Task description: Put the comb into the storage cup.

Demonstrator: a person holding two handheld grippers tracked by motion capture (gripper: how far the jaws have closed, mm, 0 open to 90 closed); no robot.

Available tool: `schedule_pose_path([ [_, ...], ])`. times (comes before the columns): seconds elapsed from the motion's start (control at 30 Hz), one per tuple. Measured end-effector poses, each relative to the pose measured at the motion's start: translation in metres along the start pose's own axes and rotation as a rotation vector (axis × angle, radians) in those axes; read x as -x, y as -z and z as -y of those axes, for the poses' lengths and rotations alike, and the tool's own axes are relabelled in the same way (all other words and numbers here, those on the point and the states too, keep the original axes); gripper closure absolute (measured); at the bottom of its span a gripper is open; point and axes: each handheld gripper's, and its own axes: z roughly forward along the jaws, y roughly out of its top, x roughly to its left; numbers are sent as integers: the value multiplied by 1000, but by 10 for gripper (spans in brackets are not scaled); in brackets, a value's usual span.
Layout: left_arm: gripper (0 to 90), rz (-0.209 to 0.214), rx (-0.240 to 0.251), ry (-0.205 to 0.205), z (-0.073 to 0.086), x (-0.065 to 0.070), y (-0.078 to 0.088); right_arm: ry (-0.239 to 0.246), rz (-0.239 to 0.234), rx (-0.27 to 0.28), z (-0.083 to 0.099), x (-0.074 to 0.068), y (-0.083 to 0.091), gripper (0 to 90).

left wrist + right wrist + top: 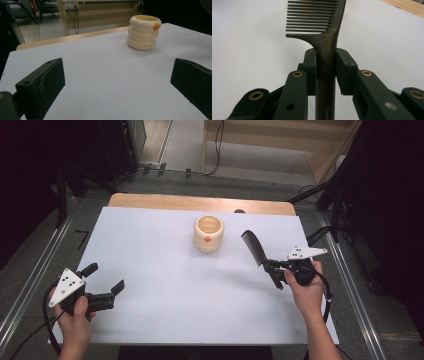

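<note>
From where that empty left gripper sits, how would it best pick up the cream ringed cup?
Probably by the rim. The cup stands upright with its mouth open, so the open left gripper could come down from above, one jaw inside and one outside the wall. Its stacked rings bulge and look too wide and rounded for a sure grip from the side.

My right gripper view cuts the comb [325, 37] off at top and bottom; its handle print reads partly, "Crea".
</note>
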Motion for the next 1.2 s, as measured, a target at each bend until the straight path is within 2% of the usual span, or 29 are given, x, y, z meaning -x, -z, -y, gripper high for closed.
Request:
schedule_pose_path([
  [0.23, 0, 34, 8, -13, -14, 11, -8, -9, -1, 58, 4, -6, -4, 702],
  [0.37, 0, 54, 15, -8, -19, 17, -17, -26, 6, 91, 6, -9, -4, 702],
  [0.4, 0, 63, 15, -4, -20, 18, -19, -27, 9, 114, 7, -11, -5, 702],
  [0.6, 0, 88, 25, 3, -28, 24, -28, -26, 11, 151, 9, -18, -9, 702],
  [0.67, 0, 108, 37, 5, -32, 28, -33, -33, 4, 176, 9, -21, -11, 702],
  [0.73, 0, 111, 38, 4, -34, 30, -34, -34, 5, 183, 10, -22, -12, 702],
  [0.83, 0, 123, 47, -2, -38, 34, -38, -33, -8, 222, 10, -29, -15, 701],
  [1.2, 0, 167, 57, -9, -46, 51, -53, -15, -35, 265, 7, -42, -22, 701],
])
